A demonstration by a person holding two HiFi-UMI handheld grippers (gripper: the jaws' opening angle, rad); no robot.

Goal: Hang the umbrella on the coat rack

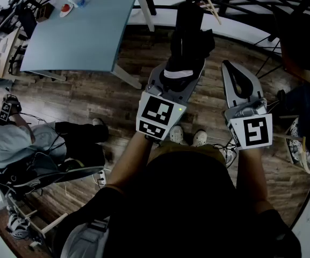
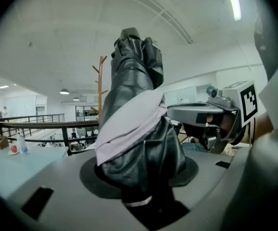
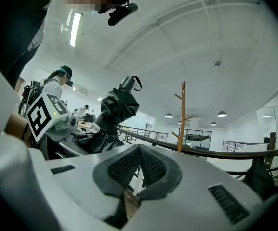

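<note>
Wooden floor underfoot, blue-grey tabletop at far left. Coat rack stands upright ahead, by dark railing. Black folded umbrella, with pale band round its middle, rises from left claw, not yet on rack. Left claw clamped on umbrella's lower end. Right claw alongside, pads together, nothing between.
</note>
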